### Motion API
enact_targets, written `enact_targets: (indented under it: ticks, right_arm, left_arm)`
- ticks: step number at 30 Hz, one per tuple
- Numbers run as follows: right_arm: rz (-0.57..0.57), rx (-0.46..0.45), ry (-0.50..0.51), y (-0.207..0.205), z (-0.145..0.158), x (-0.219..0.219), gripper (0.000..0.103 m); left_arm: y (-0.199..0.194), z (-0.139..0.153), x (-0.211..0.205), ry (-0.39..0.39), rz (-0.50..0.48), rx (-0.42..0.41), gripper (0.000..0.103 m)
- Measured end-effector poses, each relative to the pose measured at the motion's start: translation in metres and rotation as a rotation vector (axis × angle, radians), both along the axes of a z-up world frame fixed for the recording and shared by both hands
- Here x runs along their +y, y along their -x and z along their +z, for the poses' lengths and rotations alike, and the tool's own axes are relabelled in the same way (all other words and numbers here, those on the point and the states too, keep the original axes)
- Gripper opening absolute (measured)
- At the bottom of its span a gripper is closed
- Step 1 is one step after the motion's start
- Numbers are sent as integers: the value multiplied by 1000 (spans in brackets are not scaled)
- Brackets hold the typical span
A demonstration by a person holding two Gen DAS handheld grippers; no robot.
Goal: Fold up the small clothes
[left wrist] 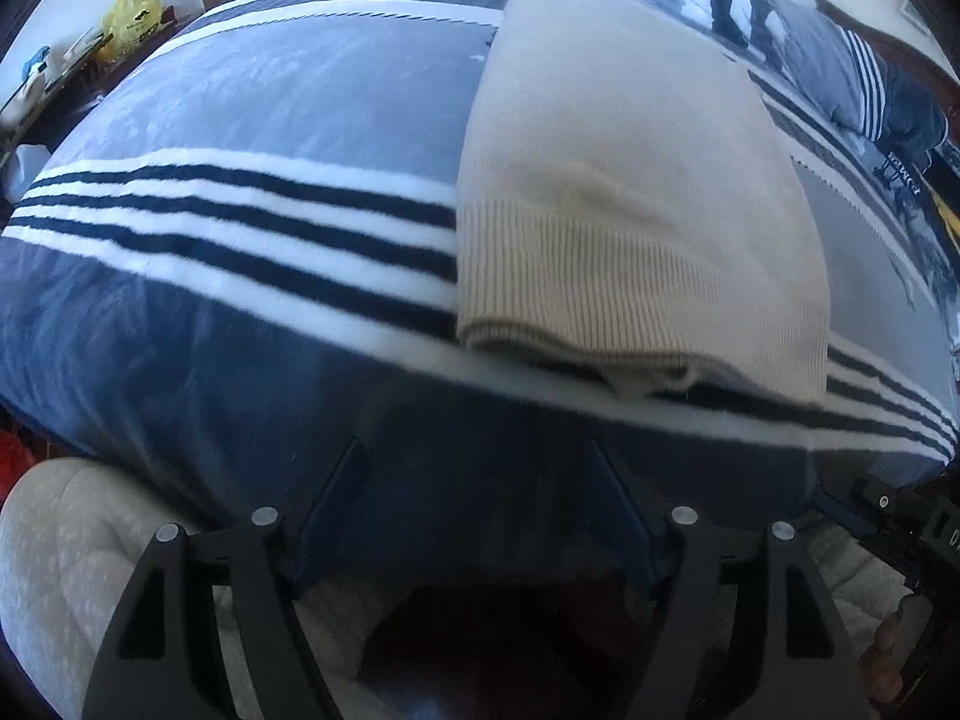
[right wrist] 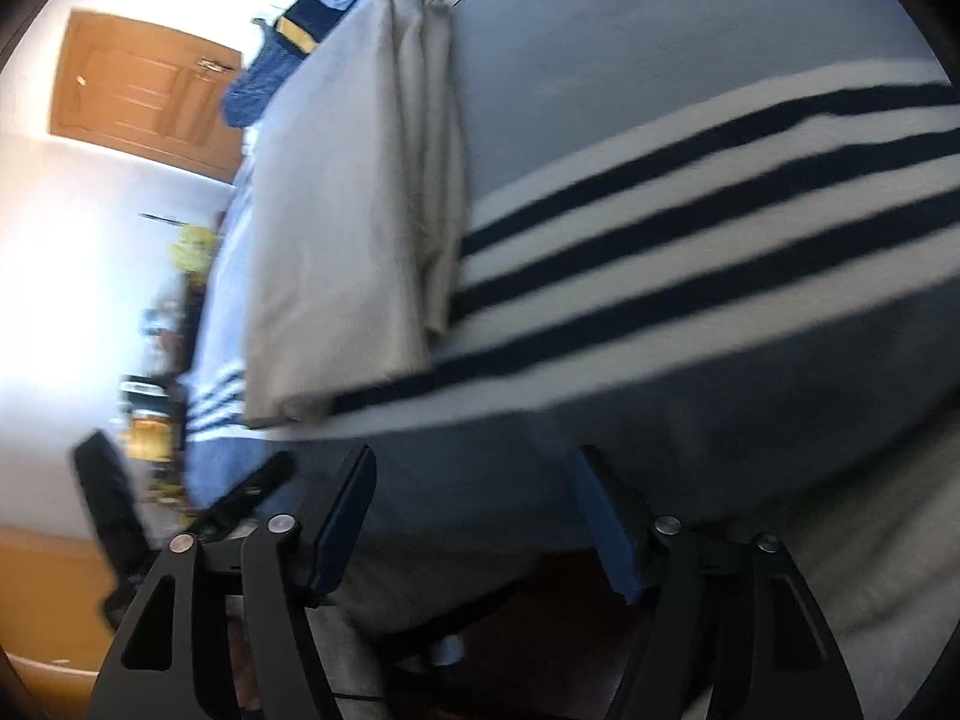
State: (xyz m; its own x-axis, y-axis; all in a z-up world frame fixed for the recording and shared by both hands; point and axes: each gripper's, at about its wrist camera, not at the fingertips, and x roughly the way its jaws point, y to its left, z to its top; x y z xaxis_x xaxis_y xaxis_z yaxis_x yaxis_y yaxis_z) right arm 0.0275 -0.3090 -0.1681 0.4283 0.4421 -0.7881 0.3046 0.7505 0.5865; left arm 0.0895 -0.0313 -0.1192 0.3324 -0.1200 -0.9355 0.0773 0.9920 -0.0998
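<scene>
Both tongs — left (left wrist: 477,450), right (right wrist: 474,459) — gape empty at the blanket's (left wrist: 270,120) edge, short of the folded beige sweater (left wrist: 630,192).

We count one folded beige garment (left wrist: 636,180), lying on one blue blanket (left wrist: 240,108) with white and navy stripes. We see two grippers, the left gripper (left wrist: 474,480) and the right gripper (right wrist: 474,480), two fingers each. We count one yellow bag (left wrist: 133,17) and one wooden door (right wrist: 150,96).
</scene>
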Motion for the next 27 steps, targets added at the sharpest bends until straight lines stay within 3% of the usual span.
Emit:
enact_targets:
  ticks: [7, 12, 20, 27]
  right_arm:
    - [-64, -26, 212, 43, 37, 2, 74]
    - [-23, -60, 209, 75, 58, 14, 81]
    - [-1, -63, 243, 107, 77, 23, 81]
    - [25, -110, 343, 133, 122, 34, 82]
  left_arm:
    - [41, 37, 7, -16, 25, -123, 75]
    - [83, 63, 7, 4, 5, -195, 82]
    - [130, 88, -3, -12, -56, -257, 83]
    - [157, 123, -9, -40, -92, -334, 83]
